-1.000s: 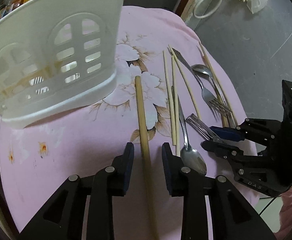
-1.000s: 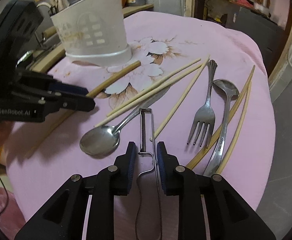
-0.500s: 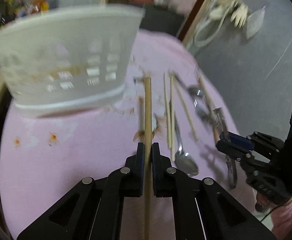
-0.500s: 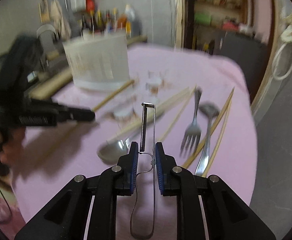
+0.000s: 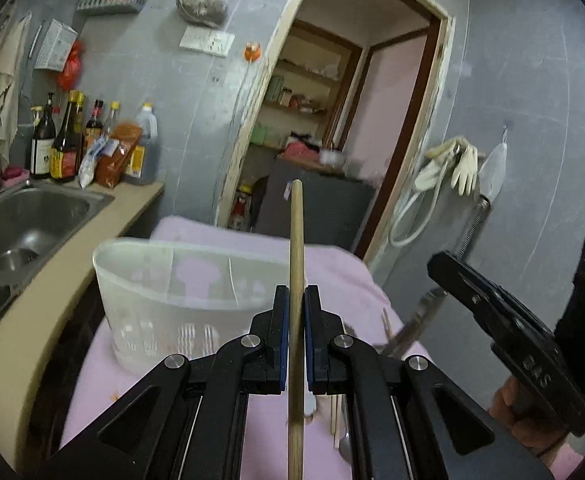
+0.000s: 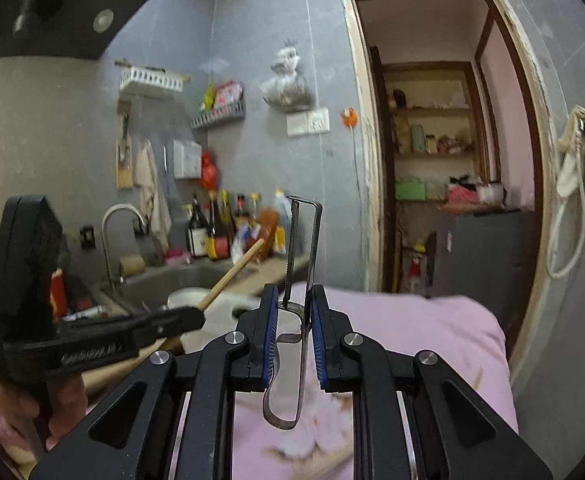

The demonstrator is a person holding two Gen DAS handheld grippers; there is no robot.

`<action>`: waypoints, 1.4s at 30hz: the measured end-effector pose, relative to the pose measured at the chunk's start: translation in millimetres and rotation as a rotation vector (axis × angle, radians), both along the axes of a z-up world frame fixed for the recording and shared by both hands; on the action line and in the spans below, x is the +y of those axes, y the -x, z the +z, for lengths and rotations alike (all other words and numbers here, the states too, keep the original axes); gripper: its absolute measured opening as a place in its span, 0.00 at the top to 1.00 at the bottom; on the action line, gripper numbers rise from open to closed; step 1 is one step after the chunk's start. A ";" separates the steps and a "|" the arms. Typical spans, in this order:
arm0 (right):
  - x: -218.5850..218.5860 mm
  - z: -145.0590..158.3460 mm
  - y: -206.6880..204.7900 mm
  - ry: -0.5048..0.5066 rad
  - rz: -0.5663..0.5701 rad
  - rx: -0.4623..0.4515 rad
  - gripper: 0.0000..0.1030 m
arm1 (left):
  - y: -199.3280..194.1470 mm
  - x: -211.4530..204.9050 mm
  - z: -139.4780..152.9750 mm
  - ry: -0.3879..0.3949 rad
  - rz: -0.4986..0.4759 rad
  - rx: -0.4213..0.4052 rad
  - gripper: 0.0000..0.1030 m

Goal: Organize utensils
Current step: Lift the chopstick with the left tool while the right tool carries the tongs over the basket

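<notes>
1. Two utensils are airborne: a wooden stick (image 5: 295, 264) pinched upright in the closed left gripper (image 5: 296, 336), and a metal peeler (image 6: 300, 264) clamped in the right gripper (image 6: 294, 340).
2. Aim each tip over the white utensil basket (image 5: 164, 284), ahead-left and below the left gripper.
3. Lower steeply, releasing only inside its rim; spoons and chopsticks remain on the pink cloth (image 5: 332, 268).

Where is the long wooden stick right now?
The wooden stick is clamped in the left gripper, lifted off the pink cloth and pointing up, just right of the white basket.
</notes>
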State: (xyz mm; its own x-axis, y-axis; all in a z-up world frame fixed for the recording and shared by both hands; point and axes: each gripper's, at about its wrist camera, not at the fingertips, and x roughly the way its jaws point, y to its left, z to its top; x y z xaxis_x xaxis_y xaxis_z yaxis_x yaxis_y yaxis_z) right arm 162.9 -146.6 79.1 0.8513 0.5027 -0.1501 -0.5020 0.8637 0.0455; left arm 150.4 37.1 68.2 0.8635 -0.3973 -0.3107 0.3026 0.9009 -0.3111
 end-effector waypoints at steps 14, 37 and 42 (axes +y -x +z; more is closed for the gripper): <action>51.8 41.9 -63.6 -0.078 0.041 -0.051 0.87 | -64.1 115.9 57.6 0.305 0.156 -0.217 0.95; 69.8 -19.1 -96.2 -0.046 0.018 -0.035 0.87 | -115.4 168.7 20.9 0.368 0.421 -0.335 0.95; 71.1 -25.6 -97.9 -0.042 0.030 -0.010 0.87 | -110.1 160.1 11.9 0.327 0.443 -0.339 0.95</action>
